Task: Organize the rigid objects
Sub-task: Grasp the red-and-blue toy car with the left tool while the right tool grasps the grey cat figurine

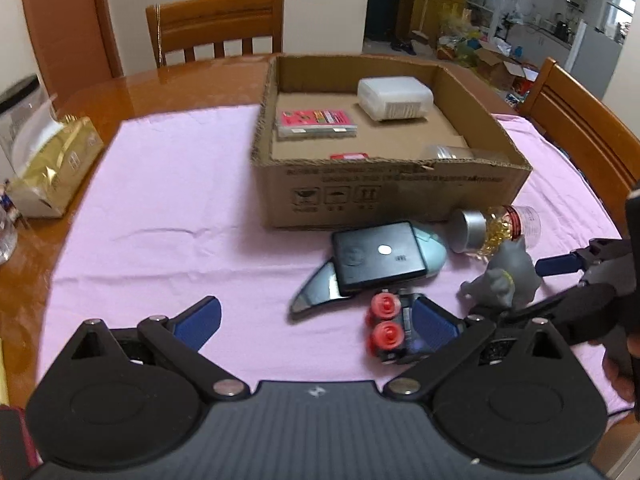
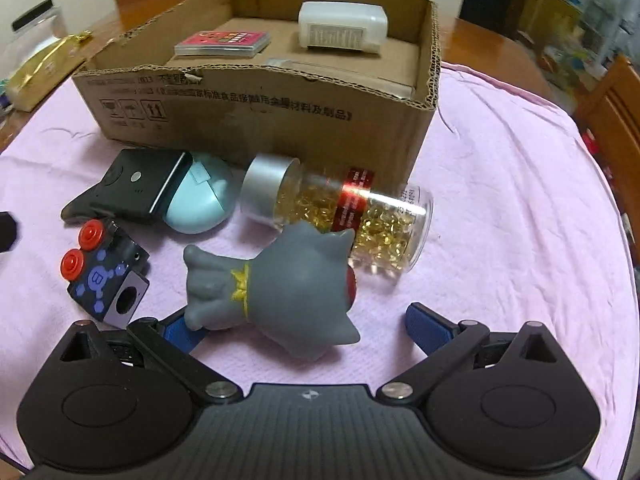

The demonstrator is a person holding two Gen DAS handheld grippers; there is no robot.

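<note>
The grey cat figurine [image 2: 280, 280] lies on its side in front of the cardboard box [image 2: 260, 120], whose printed Chinese text is too blurred to read. A black cube [image 2: 104, 276] left of the box front shows a "B". The right gripper [image 2: 304, 328] is spread wide around the figurine; the left gripper [image 1: 316, 320] gapes empty.

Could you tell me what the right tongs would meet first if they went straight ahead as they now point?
Most likely the grey cat figurine, lying between the open right tongs; the capsule bottle lies beyond.
</note>
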